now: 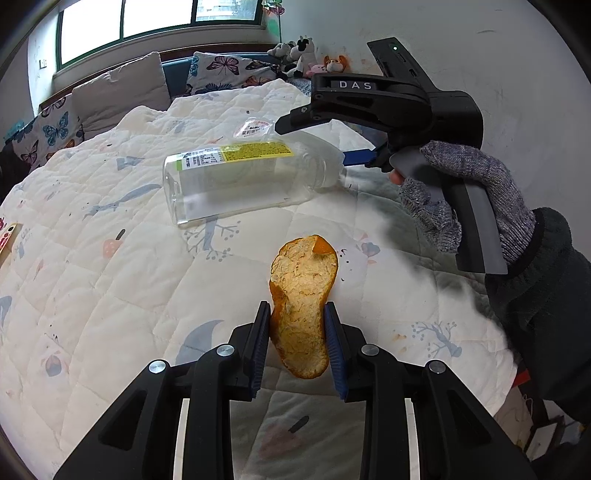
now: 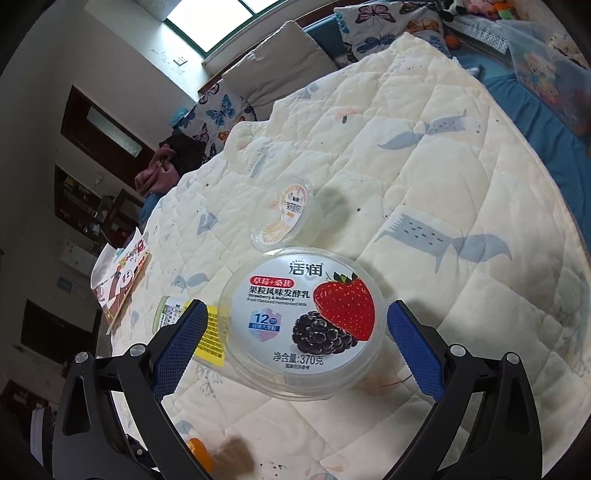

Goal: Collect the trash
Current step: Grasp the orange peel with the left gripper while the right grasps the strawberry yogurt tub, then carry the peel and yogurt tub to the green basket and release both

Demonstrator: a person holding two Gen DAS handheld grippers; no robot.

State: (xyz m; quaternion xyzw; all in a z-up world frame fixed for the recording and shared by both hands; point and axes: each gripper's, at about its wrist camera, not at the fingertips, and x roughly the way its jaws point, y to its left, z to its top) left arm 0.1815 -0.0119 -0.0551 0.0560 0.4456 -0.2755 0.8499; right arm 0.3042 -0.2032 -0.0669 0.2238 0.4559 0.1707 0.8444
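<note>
Bed with quilt: trash items and two hand-held claws.

Nearest, left claw (image 1: 297, 328): blue pads clamped on an orange peel (image 1: 303, 306), pith side facing the camera, held upright above the quilt (image 1: 110, 295). Right claw (image 2: 295, 339): jaws spread wide, one pad on each side of a round yogurt tub (image 2: 301, 325) with a strawberry-and-blackberry lid, small gaps showing between pads and tub, so no grip; the tub rests on the quilt. Right hand (image 1: 476, 199), in a grey knit glove, holds that claw's handle. Just left of the tub, a clear plastic bottle (image 1: 243, 177) with a yellow label lies on its side. Beyond the tub, a small clear lidded cup (image 2: 284, 214) on the quilt. Farther: butterfly-print pillows (image 1: 236, 70) at the bed's head, plush toys (image 1: 295, 55), a window (image 1: 155, 18).
</note>
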